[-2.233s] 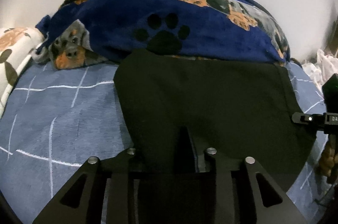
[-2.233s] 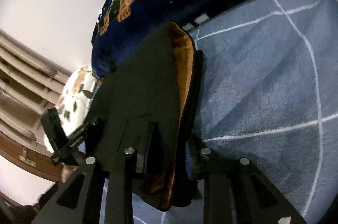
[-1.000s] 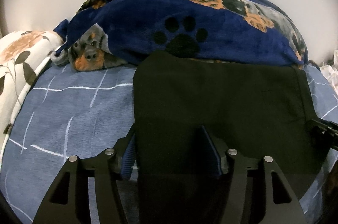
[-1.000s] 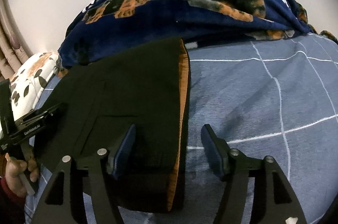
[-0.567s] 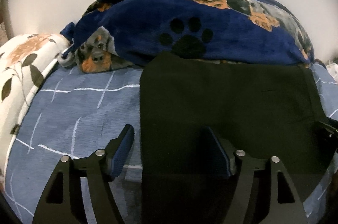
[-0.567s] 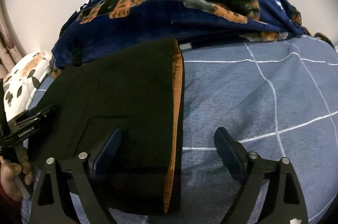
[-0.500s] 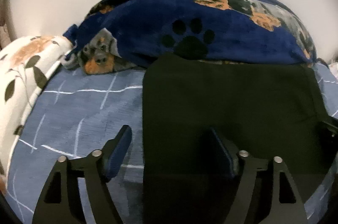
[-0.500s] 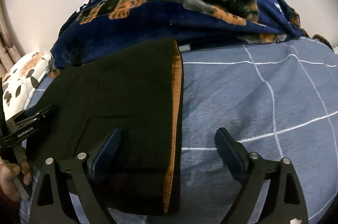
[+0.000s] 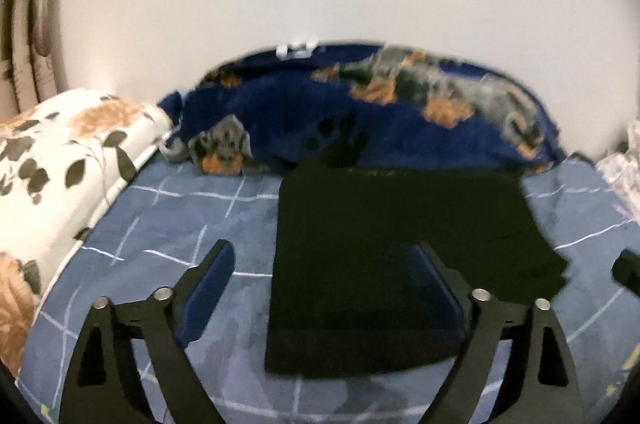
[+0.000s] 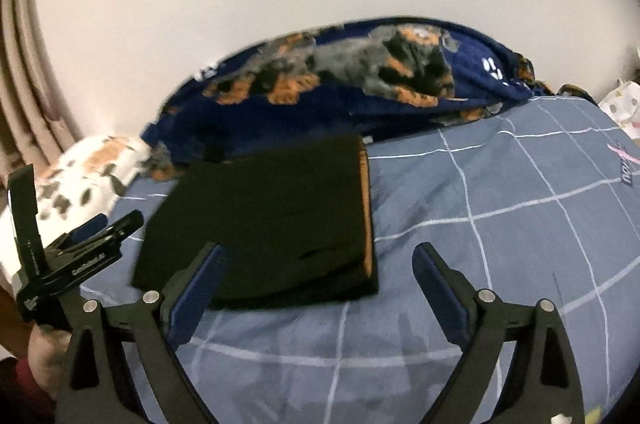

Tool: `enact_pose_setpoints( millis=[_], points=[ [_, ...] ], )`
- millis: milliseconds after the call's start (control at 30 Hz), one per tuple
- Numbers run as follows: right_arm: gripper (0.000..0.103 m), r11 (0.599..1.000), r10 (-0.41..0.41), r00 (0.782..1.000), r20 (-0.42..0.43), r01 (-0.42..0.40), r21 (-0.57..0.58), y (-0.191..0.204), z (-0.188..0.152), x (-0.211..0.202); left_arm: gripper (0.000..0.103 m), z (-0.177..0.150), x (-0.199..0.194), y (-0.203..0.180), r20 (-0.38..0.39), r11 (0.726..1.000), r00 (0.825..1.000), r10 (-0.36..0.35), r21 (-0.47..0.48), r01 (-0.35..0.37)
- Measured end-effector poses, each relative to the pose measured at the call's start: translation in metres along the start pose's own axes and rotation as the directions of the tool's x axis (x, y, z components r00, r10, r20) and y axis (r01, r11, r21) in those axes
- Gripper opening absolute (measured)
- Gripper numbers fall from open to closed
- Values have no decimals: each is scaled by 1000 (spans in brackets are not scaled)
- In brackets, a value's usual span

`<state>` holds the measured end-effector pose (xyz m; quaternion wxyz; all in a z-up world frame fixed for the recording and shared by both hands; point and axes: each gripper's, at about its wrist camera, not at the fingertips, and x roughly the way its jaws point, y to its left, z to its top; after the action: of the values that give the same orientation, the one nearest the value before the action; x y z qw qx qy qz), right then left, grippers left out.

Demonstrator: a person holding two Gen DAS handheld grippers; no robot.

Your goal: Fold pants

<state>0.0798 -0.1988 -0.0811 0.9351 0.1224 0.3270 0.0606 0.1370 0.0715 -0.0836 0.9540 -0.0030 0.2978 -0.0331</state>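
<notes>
The black pants (image 9: 396, 248) lie folded into a flat rectangle on the blue checked bedsheet (image 9: 168, 224). In the right wrist view the pants (image 10: 272, 220) show an orange lining along their right edge. My left gripper (image 9: 320, 264) is open and empty, raised above the near edge of the pants. My right gripper (image 10: 320, 264) is open and empty, above the pants' near right corner. The left gripper also shows in the right wrist view (image 10: 92, 240), held by a hand at the lower left.
A navy dog-print blanket (image 9: 380, 120) is bunched against the white wall behind the pants. A white floral pillow (image 9: 48, 176) lies to the left. Pale crumpled cloth (image 10: 620, 104) sits at the far right. A curtain (image 10: 24, 96) hangs at the left.
Both grippers let go of the pants, opened wide and pulled back and up. The pants now lie flat on the sheet, farther from both cameras.
</notes>
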Motion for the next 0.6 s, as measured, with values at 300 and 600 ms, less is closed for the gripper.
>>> enact_pose_setpoints(
  millis=[300,600],
  points=[
    [97,1000,25,1000,20,-25,-3,16,-19,-55,100,4,-87,-11,95,999,995,34,-14,-33],
    [99,999,34,999,36,-33,-25,27,-22,-80,103,15,-137,-20,138,984,979,148,82,-160]
  ],
)
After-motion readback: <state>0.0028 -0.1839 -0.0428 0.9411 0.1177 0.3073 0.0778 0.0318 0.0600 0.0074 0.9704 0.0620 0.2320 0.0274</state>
